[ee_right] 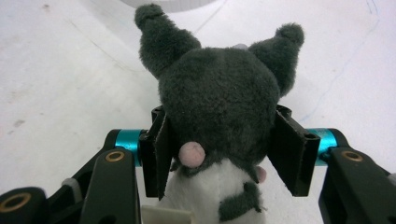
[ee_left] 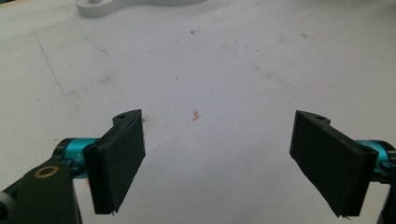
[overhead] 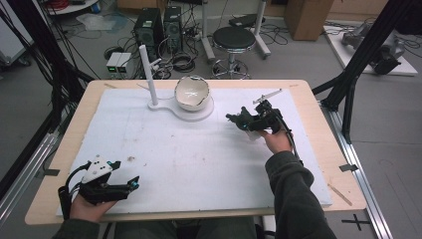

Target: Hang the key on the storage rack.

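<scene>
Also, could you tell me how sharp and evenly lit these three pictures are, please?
High view: soft and low in detail, evenly lit, with the white egg-shaped bowl bright but not blown out. Left gripper view: the open left claw is sharp, the white mat flatly lit with faint shadows. Right gripper view: the dark grey plush toy with pointed ears in the right claw is crisp, the background slightly soft.

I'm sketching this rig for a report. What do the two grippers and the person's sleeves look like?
Both grippers are black frames with flat black pads on two jaws, teal metal collars behind the pads and brass-coloured pivot rings. The left gripper carries a white plate on top and trails a black cable. The right gripper also trails a black cable. The person wears dark grey-green sleeves.
</scene>
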Tool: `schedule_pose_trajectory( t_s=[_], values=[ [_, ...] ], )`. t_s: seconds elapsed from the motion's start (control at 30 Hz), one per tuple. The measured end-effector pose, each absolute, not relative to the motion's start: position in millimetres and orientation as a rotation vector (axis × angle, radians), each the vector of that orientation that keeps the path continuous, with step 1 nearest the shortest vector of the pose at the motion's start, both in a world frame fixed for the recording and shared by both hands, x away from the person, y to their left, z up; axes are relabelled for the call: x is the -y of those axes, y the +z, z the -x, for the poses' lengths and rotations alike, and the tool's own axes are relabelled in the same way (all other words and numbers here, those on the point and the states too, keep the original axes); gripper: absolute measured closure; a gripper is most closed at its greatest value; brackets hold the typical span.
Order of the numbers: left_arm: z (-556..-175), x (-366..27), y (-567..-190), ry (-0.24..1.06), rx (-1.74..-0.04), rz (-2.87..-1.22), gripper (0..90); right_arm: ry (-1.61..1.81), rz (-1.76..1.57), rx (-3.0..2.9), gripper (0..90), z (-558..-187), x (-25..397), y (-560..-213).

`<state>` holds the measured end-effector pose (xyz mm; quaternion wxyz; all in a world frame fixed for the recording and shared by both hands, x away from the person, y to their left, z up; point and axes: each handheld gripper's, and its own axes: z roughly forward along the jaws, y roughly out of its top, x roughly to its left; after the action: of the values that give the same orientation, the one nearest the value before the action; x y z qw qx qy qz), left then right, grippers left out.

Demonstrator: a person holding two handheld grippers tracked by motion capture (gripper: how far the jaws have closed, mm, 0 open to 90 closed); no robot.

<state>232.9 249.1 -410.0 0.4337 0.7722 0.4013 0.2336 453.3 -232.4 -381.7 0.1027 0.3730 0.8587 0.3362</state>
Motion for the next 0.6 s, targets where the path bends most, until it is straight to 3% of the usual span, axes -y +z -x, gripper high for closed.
schedule_pose_trajectory(
  t_s=[0.6],
  values=[
    [-233, -248, -410, 0.581, -1.000, -1.924, 18.3, 1.201, -0.964, -2.484, 45.1, -430, 220, -359]
  ],
)
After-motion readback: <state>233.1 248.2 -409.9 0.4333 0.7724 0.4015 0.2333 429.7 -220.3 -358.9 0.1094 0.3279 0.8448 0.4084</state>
